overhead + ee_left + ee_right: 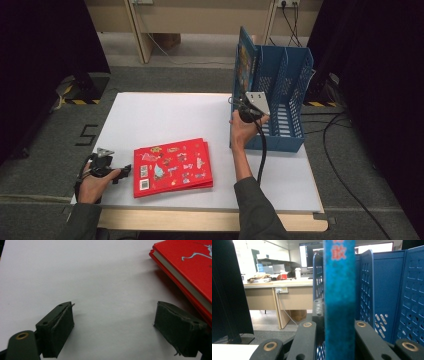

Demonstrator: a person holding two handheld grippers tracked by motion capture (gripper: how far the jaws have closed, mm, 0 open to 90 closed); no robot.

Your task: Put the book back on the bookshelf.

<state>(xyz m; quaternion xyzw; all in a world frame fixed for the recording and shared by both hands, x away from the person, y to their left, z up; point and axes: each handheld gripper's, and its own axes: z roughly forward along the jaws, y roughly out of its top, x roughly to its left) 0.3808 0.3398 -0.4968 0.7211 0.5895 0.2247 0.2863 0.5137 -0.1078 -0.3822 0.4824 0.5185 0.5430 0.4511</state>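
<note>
Toward the upper right of the high view, the right hand-held gripper (243, 111) was clamped on a blue book (245, 57) standing upright at the left end of the blue file rack (288, 90); in its own view the book's spine (339, 300) rose between the jaws. At the lower left, the left hand-held gripper (122, 171) rested on the white table (165, 115) with jaws wide apart and holding nothing, just beside a red book (172, 166) lying flat.
</note>
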